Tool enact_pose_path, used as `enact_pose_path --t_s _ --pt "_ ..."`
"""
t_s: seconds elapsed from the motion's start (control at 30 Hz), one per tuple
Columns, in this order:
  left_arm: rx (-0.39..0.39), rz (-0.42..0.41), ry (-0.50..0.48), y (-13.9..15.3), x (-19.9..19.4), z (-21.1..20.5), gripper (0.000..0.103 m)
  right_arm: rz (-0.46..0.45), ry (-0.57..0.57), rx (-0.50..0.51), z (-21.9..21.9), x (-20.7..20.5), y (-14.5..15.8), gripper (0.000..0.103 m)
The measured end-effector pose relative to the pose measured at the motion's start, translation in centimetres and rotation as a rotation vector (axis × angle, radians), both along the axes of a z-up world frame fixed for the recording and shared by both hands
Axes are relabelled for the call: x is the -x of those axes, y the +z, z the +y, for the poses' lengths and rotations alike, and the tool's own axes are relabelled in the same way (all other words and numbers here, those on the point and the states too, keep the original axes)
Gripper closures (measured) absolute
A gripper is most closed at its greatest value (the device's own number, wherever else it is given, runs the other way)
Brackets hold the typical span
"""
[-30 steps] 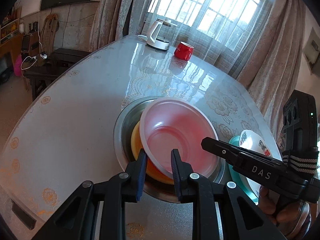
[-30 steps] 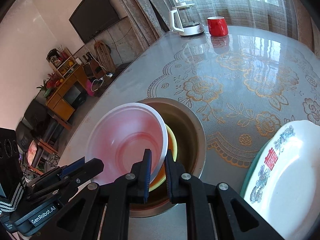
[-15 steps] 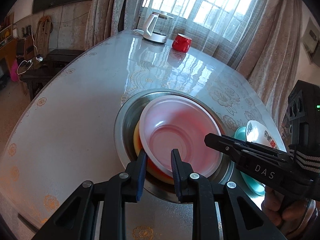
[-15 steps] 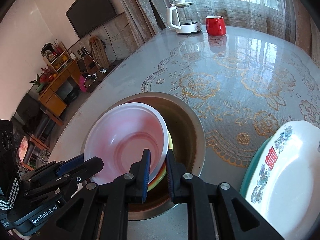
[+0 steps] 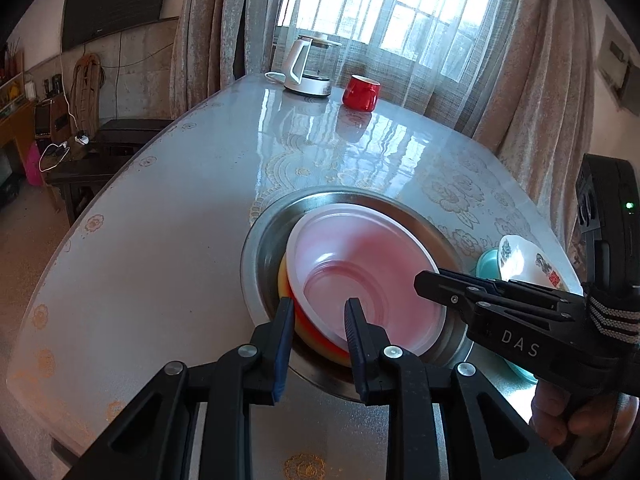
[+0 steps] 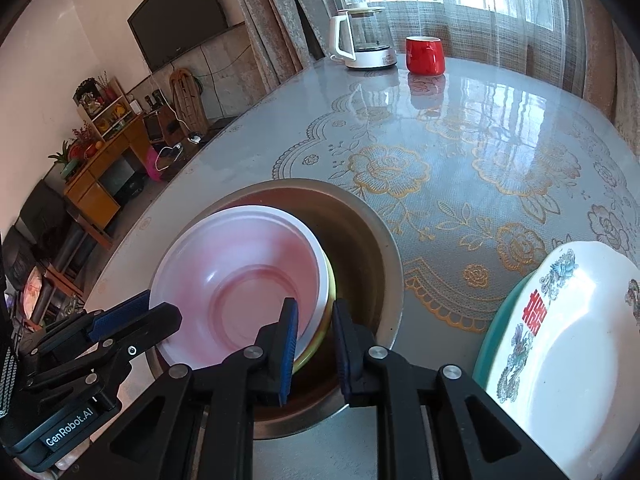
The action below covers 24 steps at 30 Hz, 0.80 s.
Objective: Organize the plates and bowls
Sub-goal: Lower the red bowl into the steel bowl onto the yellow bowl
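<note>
Pink plastic bowl (image 5: 360, 276) sits tilted on a yellow bowl (image 6: 326, 320) inside a steel basin (image 5: 264, 248) on the tabletop (image 5: 160, 240). Left gripper (image 5: 318, 312) straddles its near rim, jaws just eased wider, pads slightly off it. Right gripper (image 6: 314, 322) straddles the opposite rim, jaws narrowly apart, rim between. White patterned plate (image 6: 560, 328) lies on a teal one (image 6: 492, 340) just beside the basin.

"DAS", "GenRobot.AI" on tools (image 5: 516, 346) (image 6: 70, 428)
</note>
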<state>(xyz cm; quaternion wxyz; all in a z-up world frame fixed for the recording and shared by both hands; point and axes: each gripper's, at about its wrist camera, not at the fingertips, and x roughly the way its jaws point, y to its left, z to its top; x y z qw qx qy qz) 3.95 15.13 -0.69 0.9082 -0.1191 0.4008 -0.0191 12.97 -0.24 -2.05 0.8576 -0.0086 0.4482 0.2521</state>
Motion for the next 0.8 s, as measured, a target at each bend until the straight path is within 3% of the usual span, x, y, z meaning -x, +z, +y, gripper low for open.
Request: enact_pose_path --t_s 0.8 --pt "-0.053 -0.007 -0.021 -0.63 -0.49 -0.86 0.077 -0.099 0.028 0.085 0.93 0.11 -0.09 0.092"
